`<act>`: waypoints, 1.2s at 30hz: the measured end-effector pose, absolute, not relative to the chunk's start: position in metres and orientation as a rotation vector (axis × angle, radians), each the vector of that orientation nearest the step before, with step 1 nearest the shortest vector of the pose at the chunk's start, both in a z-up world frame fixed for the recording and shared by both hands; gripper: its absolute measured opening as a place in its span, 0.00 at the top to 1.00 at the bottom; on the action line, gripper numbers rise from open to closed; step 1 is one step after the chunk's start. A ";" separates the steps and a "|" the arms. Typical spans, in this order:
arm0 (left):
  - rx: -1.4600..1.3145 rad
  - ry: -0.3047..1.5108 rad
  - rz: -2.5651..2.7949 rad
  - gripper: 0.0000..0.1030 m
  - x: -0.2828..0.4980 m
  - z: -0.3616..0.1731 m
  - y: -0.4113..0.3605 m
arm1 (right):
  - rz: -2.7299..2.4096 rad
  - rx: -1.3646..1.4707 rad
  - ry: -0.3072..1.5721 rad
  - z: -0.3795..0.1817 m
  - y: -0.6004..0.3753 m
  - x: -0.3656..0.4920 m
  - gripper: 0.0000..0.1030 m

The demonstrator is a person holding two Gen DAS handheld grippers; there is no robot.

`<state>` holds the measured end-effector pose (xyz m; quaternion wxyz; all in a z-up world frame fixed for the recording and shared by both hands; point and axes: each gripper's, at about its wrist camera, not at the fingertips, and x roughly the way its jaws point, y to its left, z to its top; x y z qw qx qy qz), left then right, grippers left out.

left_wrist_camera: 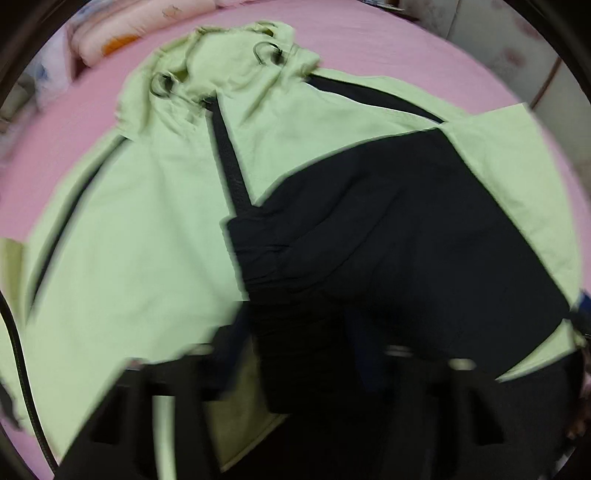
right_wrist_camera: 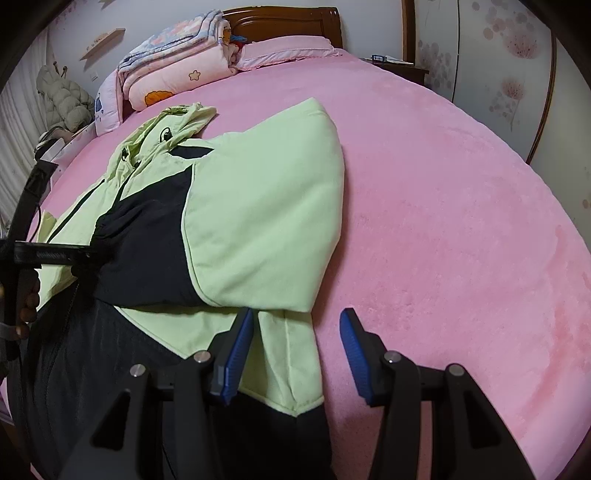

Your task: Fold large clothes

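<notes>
At the left, the left tongs (left_wrist_camera: 295,354) sit over the black cuff of the folded sleeve (left_wrist_camera: 388,236); blur hides whether they grip. The green and black jacket (right_wrist_camera: 258,206) lies on the pink bed (right_wrist_camera: 443,184). The right tongs (right_wrist_camera: 297,354) stand apart over the hem. I judge that folding the other sleeve comes next. No writing is readable.

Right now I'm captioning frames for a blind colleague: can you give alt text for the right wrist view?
A light green and black jacket lies on a pink bed, one sleeve folded across its front. The right gripper hangs open over the jacket's lower edge, blue pads apart. Folded quilts sit by the wooden headboard.
</notes>
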<state>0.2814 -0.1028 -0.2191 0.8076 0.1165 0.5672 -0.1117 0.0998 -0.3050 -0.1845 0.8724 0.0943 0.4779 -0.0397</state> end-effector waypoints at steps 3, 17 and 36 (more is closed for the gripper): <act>0.229 1.179 -0.236 0.79 0.277 -0.204 -0.108 | -0.083 0.198 0.997 -0.183 -0.306 0.100 0.53; 0.050 0.904 -0.192 0.80 0.268 -0.072 -0.072 | -0.055 0.192 1.022 -0.188 -0.310 0.114 0.53; -0.066 1.043 0.023 0.80 0.263 -0.163 0.025 | -0.127 0.132 1.023 -0.188 -0.292 0.171 0.75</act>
